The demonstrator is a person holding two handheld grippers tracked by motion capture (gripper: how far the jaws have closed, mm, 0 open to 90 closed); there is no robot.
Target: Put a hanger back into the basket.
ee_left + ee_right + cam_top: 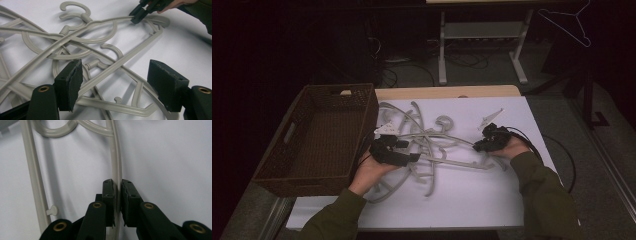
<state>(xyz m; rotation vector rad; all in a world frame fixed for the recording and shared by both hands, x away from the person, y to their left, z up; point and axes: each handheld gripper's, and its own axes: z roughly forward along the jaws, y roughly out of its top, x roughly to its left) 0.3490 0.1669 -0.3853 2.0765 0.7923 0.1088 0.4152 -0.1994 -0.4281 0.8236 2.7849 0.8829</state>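
Note:
Several grey plastic hangers (432, 145) lie tangled on the white table sheet (472, 195). My left gripper (412, 157) hovers at the left side of the pile. In the left gripper view it (117, 68) stands open, jaws wide apart over a hanger arm (125, 58) that neither pad touches. My right gripper (477, 146) is at the right end of the pile. Its jaws (117, 182) are shut on the thin arm of a grey hanger (115, 157), pads pressing both sides. The left gripper view also has the right gripper (136, 17) pinching that arm far off.
A dark woven basket (337, 89) stands on the table's left, right beside the pile. A second hanger bar (31, 170) runs left of the held one. A wire hanger (569, 25) hangs in the dark background at the far right. Bare sheet lies in front of the pile.

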